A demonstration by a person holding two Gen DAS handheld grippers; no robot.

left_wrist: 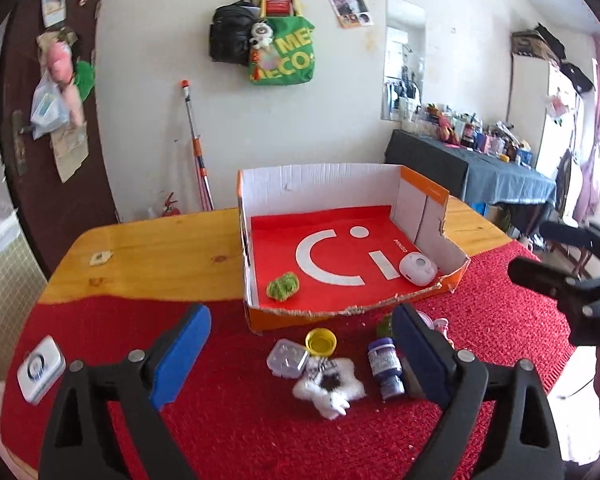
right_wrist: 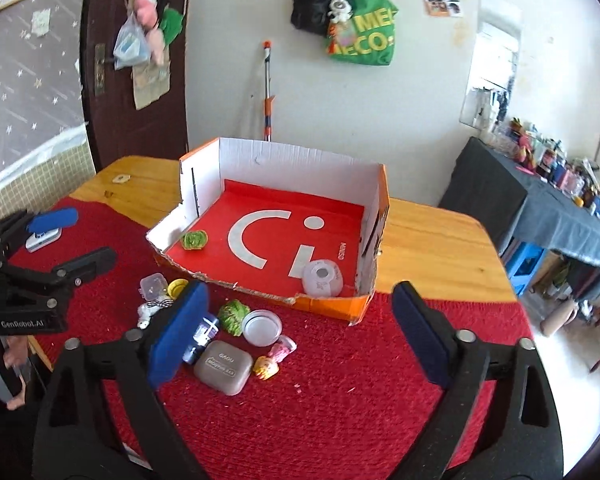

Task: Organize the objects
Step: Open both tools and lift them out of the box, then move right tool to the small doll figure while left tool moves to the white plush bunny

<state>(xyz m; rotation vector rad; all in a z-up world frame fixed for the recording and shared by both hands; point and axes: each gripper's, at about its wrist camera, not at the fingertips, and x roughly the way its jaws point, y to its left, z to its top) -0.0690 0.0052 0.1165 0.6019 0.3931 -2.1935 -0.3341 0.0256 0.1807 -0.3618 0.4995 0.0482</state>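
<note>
An open cardboard box with a red floor stands on the table; it holds a green ball and a white round case. In front of it on the red mat lie a yellow cap, a clear small box, a white plush toy, a purple bottle, a green ball, a white lid, a grey case and a small figurine. My left gripper is open above the plush toy. My right gripper is open, empty.
A white rectangular device lies at the mat's left end. The wooden table top shows behind the mat. A cluttered side table stands at the right. The right gripper's dark fingers show at the right of the left wrist view.
</note>
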